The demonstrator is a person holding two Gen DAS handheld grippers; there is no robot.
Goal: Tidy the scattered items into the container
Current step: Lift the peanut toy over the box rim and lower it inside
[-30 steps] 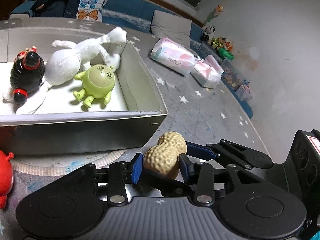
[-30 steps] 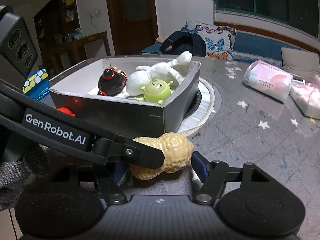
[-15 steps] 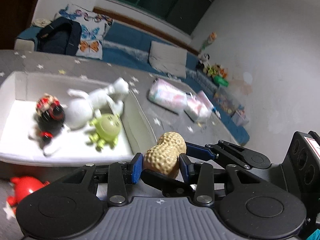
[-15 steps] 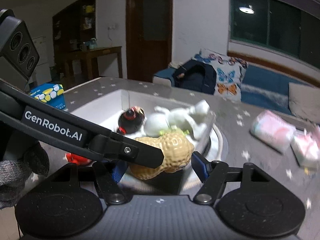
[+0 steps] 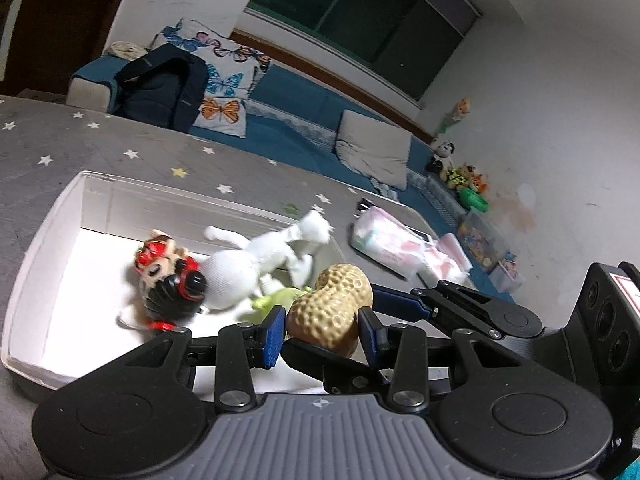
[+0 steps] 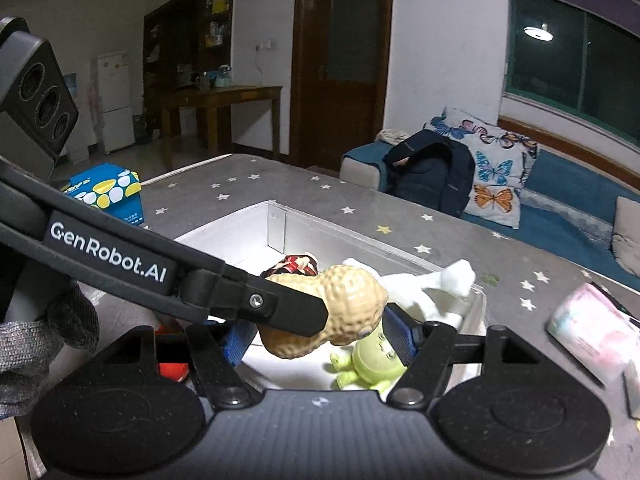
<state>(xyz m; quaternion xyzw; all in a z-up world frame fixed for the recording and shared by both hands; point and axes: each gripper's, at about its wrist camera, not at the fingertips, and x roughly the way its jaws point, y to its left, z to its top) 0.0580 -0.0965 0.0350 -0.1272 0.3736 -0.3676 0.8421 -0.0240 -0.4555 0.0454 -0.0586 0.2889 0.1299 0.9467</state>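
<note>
My left gripper (image 5: 322,330) is shut on a tan peanut toy (image 5: 332,308) and holds it in the air above the near edge of the white box (image 5: 48,224). In the box lie a white plush (image 5: 256,260), a black and red doll (image 5: 172,280) and a green toy (image 5: 276,300), partly hidden by the peanut. In the right wrist view the peanut toy (image 6: 348,308) sits between my right gripper's fingers (image 6: 396,336), which stand wide around it; my right gripper (image 6: 316,340) looks open. The left gripper's arm (image 6: 160,276) crosses that view. The green toy (image 6: 372,360) lies below.
The grey star-patterned table (image 5: 132,140) carries pink tissue packs (image 5: 392,240) at the right and a blue carton (image 6: 106,192) at the far left. A red toy (image 6: 172,368) lies outside the box beside its near wall. A sofa with cushions stands behind.
Both grippers have risen with the peanut toy from table level beside the box wall to above the box rim. The view now looks down into the box.
</note>
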